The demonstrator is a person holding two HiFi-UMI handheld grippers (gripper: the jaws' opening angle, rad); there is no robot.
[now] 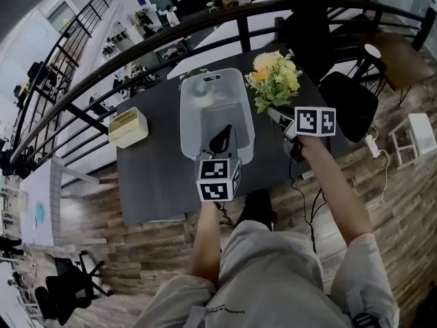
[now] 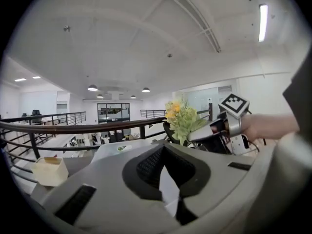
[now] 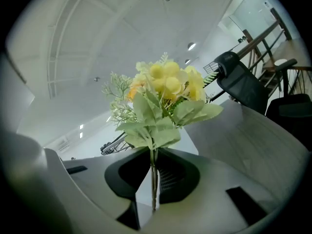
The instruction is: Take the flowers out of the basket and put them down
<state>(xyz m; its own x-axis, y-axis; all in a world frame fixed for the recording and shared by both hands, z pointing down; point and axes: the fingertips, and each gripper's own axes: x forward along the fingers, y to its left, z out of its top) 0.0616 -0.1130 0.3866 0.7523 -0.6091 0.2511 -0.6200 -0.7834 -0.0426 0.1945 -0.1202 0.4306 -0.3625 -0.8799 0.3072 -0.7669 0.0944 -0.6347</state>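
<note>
A bunch of yellow flowers (image 1: pixel 274 79) with green leaves is held up over the grey table (image 1: pixel 150 176), just right of the translucent white basket (image 1: pixel 215 111). My right gripper (image 1: pixel 278 117) is shut on its thin stem, which runs down between the pads (image 3: pixel 152 167) under the blooms (image 3: pixel 163 89). The left gripper (image 1: pixel 222 139) hovers at the basket's near end, with a narrow gap between its jaws (image 2: pixel 164 165) and nothing in it. The left gripper view shows the flowers (image 2: pixel 181 118) and the right gripper (image 2: pixel 204 133) to the right, and the basket (image 2: pixel 114 150) ahead.
A cream box (image 1: pixel 128 127) sits at the table's left edge. A black railing (image 1: pixel 171 36) runs behind the table. Black chairs (image 1: pixel 348 104) stand at the right, near a white stool (image 1: pixel 422 134). Cables lie on the wooden floor.
</note>
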